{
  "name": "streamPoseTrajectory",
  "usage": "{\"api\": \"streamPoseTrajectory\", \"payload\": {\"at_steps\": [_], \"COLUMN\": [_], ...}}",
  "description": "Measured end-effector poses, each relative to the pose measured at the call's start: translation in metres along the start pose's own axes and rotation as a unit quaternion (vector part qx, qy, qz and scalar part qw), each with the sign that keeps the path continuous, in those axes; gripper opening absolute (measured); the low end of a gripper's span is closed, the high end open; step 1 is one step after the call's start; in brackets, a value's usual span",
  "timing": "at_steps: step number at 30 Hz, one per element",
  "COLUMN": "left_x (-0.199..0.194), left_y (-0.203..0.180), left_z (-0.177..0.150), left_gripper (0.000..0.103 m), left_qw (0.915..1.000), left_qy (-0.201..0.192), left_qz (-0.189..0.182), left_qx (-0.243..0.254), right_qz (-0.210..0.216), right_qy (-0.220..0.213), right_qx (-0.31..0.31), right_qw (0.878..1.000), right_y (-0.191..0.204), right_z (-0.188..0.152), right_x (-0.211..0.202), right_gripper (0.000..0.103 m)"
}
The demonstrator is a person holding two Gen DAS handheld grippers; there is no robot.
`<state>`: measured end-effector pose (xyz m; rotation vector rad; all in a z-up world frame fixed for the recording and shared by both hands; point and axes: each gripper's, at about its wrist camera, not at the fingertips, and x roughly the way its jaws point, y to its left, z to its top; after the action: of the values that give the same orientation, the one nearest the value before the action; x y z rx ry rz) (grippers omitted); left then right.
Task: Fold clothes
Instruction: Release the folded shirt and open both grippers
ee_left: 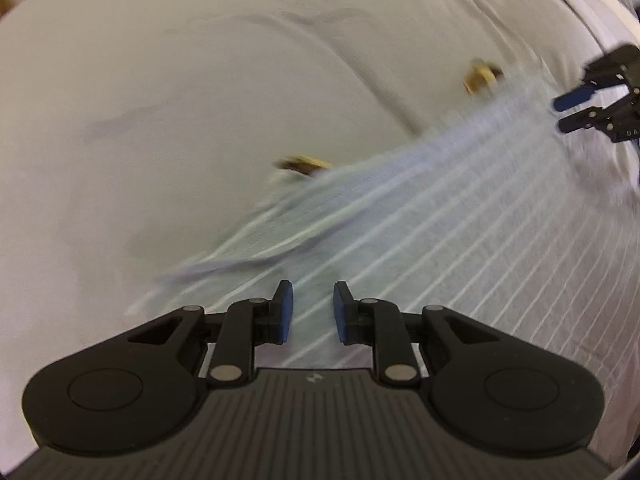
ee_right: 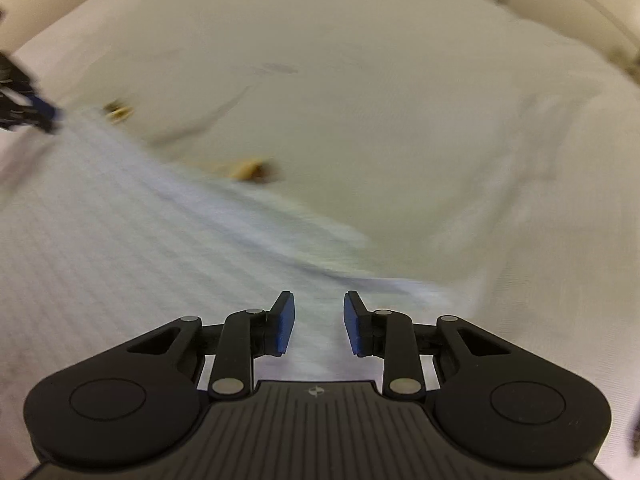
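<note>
A pale blue garment with thin white stripes [ee_left: 420, 220] lies spread on a white bed sheet [ee_left: 160, 100]. It also shows in the right wrist view [ee_right: 140, 240], blurred. Two yellow-brown patches sit at its far edge [ee_left: 306, 164] [ee_left: 482, 76]. My left gripper [ee_left: 313, 310] is open and empty, just above the garment's near left edge. My right gripper [ee_right: 319, 322] is open and empty above the garment's near right edge. The right gripper shows at the far right of the left wrist view [ee_left: 580, 110], and the left gripper at the far left of the right wrist view [ee_right: 24, 104].
The white sheet [ee_right: 380, 100] has wrinkles and extends beyond the garment on all far sides. A beige wall or headboard [ee_right: 560, 0] borders the bed at the top right of the right wrist view.
</note>
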<state>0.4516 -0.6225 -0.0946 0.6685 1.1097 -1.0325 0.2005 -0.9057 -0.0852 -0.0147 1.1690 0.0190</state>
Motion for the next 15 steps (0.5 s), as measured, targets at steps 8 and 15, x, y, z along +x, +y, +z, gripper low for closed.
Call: {"api": "streamPoseTrajectory", "payload": {"at_steps": [8, 15], "left_x": [-0.010, -0.042], "left_y": [0.027, 0.017], "left_z": [0.032, 0.011], "left_gripper": [0.018, 0.018], "left_qw": [0.9935, 0.9908], "left_qy": [-0.079, -0.100], "left_qz": [0.061, 0.039], "left_qx": [-0.055, -0.083], "right_qz": [0.001, -0.032], "right_qy": [-0.033, -0.087], "right_qx": [-0.088, -0.029], "right_qw": [0.996, 0.995], "right_y": [0.050, 0.035], "right_z": [0.062, 0.079], "right_x": [0.047, 0.007], "right_gripper": [0.029, 0.031]}}
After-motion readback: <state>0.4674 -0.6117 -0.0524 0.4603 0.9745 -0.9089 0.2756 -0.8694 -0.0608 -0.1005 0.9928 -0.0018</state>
